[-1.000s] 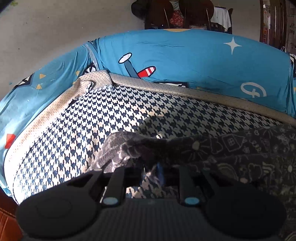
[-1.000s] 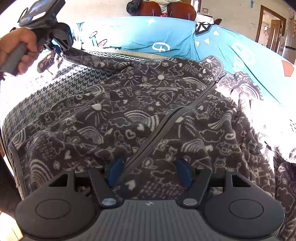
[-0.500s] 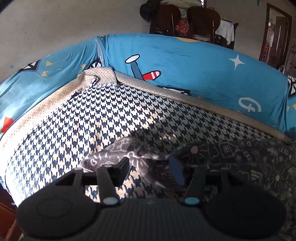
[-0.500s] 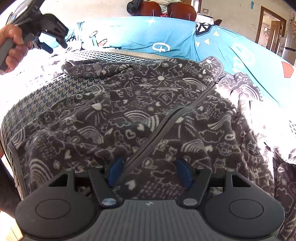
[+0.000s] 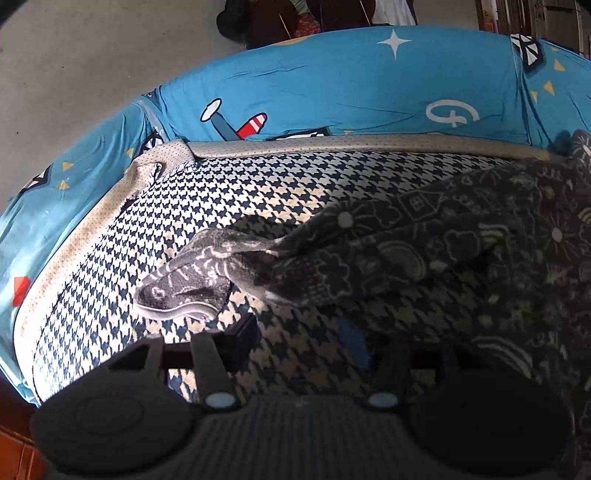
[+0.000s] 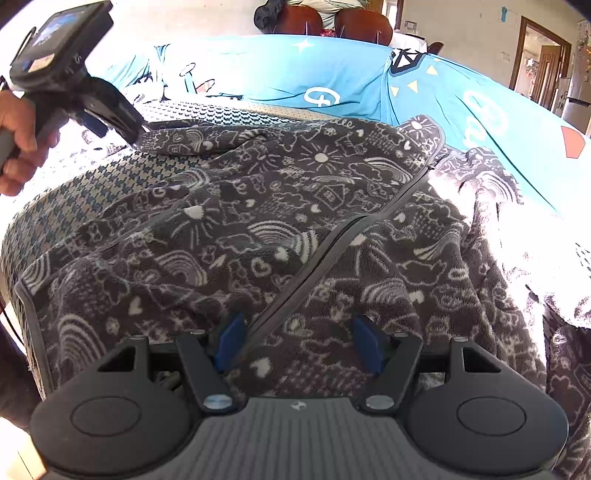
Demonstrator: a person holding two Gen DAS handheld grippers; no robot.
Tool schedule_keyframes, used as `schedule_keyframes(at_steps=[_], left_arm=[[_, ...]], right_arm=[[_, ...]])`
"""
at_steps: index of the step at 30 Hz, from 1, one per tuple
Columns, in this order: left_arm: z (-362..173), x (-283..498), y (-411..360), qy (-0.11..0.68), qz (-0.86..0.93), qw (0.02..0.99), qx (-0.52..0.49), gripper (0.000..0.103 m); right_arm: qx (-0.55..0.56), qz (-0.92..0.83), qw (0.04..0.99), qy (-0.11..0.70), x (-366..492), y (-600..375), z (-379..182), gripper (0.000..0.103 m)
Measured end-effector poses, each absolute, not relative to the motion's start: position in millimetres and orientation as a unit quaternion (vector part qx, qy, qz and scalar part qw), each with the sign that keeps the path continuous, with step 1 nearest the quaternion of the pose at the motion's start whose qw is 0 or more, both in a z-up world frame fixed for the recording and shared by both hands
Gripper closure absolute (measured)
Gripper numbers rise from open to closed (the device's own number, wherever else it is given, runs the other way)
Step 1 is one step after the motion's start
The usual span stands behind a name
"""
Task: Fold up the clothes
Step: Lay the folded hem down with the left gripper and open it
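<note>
A dark grey fleece jacket [image 6: 258, 221] with white doodles lies spread on the houndstooth sofa seat [image 5: 258, 184], its zipper [image 6: 332, 240] running diagonally. One sleeve [image 5: 181, 288] stretches out to the left and lies flat on the seat. My left gripper [image 5: 301, 338] hovers just behind the cuff with its jaws opening and nothing between them. In the right wrist view the left gripper [image 6: 116, 129] sits at the sleeve's end, held by a person's hand [image 6: 18, 140]. My right gripper [image 6: 297, 341] rests open low on the jacket, with fleece lying between its blue pads.
A bright blue cartoon-print cover [image 5: 369, 92] wraps the sofa back and arms around the seat. A beige dotted border [image 5: 351, 142] edges the seat at the back. Brown chairs [image 6: 332, 18] stand behind the sofa, and a doorway [image 6: 546, 74] is at the far right.
The left gripper opened and let go of the sleeve, which dropped flat onto the seat. It then drew back behind the cuff. The right gripper has not moved.
</note>
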State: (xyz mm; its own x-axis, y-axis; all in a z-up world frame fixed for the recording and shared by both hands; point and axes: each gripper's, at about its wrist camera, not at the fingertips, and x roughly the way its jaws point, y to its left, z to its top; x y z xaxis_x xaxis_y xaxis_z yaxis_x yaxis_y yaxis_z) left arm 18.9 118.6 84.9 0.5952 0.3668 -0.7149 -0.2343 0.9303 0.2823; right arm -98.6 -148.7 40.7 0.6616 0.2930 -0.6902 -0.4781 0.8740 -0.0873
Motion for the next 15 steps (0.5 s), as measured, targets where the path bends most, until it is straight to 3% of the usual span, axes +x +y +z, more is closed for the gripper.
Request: schedule_keyframes(at_steps=[15], left_arm=[[51, 29, 192, 0.427, 0.327, 0.841, 0.057, 0.035]], right_arm=[[-0.116, 0.206, 0.918, 0.317, -111, -157, 35, 0.033]])
